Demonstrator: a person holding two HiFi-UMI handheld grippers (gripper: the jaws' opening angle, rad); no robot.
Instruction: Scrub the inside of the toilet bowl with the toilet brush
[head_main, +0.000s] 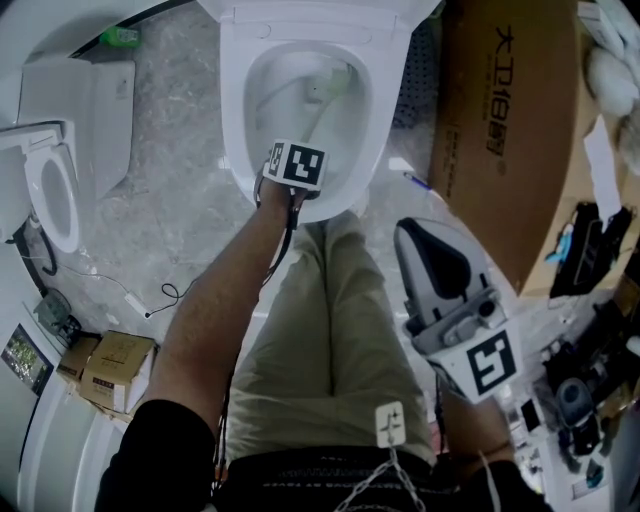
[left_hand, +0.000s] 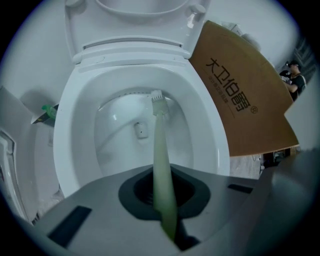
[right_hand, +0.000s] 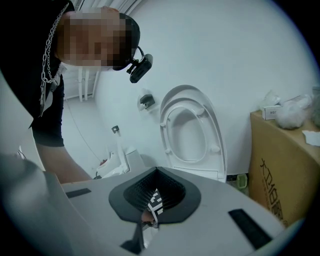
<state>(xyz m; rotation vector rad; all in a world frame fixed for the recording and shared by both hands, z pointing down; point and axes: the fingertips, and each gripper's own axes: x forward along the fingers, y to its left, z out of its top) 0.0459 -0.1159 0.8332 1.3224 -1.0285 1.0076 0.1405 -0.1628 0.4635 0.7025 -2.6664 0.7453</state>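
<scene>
Scrubbing looks under way. The glossy white ceramic toilet bowl (left_hand: 75, 150) lies straight ahead of the left tongs (left_hand: 165, 210), with a matte brown cardboard box (left_hand: 240, 95) to its right. Those tongs clamp the slim, pale-green plastic toilet brush (left_hand: 161, 150), whose small bristled head sits at the bowl's far inner wall. The next move probably calls for sweeping it round the curve. The right tongs (right_hand: 150, 212) are held well apart, closed on nothing.

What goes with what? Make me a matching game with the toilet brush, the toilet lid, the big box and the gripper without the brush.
Things:
1. toilet brush
2. toilet lid
3. cardboard box
4. right gripper

Matches:
A. jaws shut on nothing
B. brown, beside the toilet
C. standing up, open
D. clamped in the left gripper, head down in the bowl

Pairs: 1-D, 2-C, 3-B, 4-A
</scene>
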